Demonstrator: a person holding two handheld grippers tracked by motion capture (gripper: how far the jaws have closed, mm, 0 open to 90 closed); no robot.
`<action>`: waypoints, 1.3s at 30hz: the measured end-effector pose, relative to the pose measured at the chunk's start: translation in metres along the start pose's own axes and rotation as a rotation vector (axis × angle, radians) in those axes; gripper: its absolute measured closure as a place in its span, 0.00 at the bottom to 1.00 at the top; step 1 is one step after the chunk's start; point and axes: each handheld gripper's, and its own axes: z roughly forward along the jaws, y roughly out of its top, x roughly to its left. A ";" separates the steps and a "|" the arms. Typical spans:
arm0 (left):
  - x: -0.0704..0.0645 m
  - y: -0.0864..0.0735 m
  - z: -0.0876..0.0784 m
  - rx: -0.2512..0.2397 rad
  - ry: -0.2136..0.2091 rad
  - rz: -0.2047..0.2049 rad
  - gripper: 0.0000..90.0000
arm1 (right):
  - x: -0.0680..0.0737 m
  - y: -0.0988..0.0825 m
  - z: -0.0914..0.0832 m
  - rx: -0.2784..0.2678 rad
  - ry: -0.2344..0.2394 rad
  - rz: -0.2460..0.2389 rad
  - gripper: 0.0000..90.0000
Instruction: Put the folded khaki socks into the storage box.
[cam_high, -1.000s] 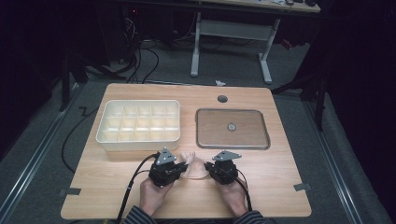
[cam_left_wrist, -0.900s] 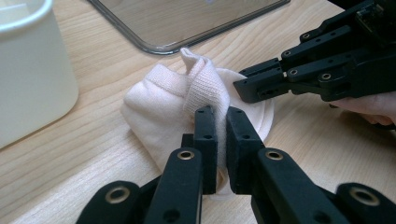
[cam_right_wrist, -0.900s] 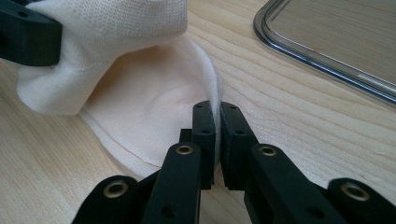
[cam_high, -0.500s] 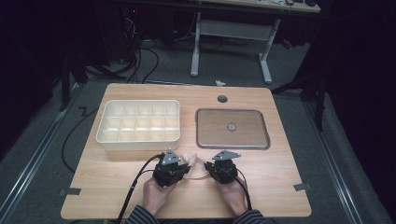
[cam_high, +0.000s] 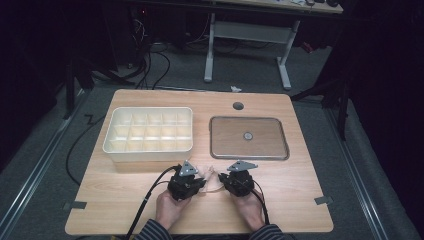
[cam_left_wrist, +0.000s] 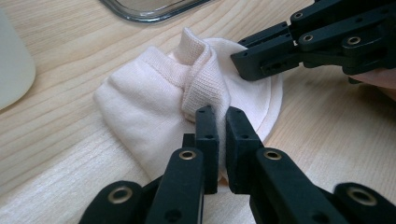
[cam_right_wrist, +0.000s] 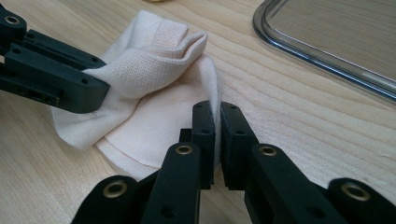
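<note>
Landmark: the wooden table (cam_high: 300, 200), seen from the high view; every place below is given against it.
Compartment box: a white plastic compartment box (cam_high: 149, 132) stands on the table's left half, toward the far edge, its cells open upward.
Left gripper: the left gripper (cam_left_wrist: 220, 140), held in the person's left hand (cam_high: 170, 207), sits near the table's near edge, left of centre; its jaws are drawn narrow, pinching a fold of cloth between the pads.
Sock: a small pale pink sock (cam_left_wrist: 154, 107) with a ribbed cuff lies crumpled on the table's near middle, between the two grippers and touching both; the cuff stands up in a ridge.
Right gripper: the right gripper (cam_right_wrist: 217, 140), in the right hand (cam_high: 249, 210), sits near the table's near edge, just right of centre; its jaws are likewise narrow, clamped on the sock's thin hem.
Tray: a shallow metal tray (cam_high: 280, 152) with rounded corners rests on the table's right half, beyond the grippers and apart from the sock.
</note>
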 end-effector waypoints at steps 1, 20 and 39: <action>-0.001 0.000 0.000 0.000 -0.001 0.006 0.94 | 0.000 0.000 0.000 0.000 0.002 0.002 0.94; -0.004 0.003 -0.020 -0.052 -0.047 0.003 0.63 | 0.006 0.005 -0.019 -0.067 -0.036 -0.018 0.68; 0.024 -0.006 -0.018 -0.025 0.108 -0.142 0.45 | 0.021 0.022 -0.025 -0.101 -0.023 -0.037 0.51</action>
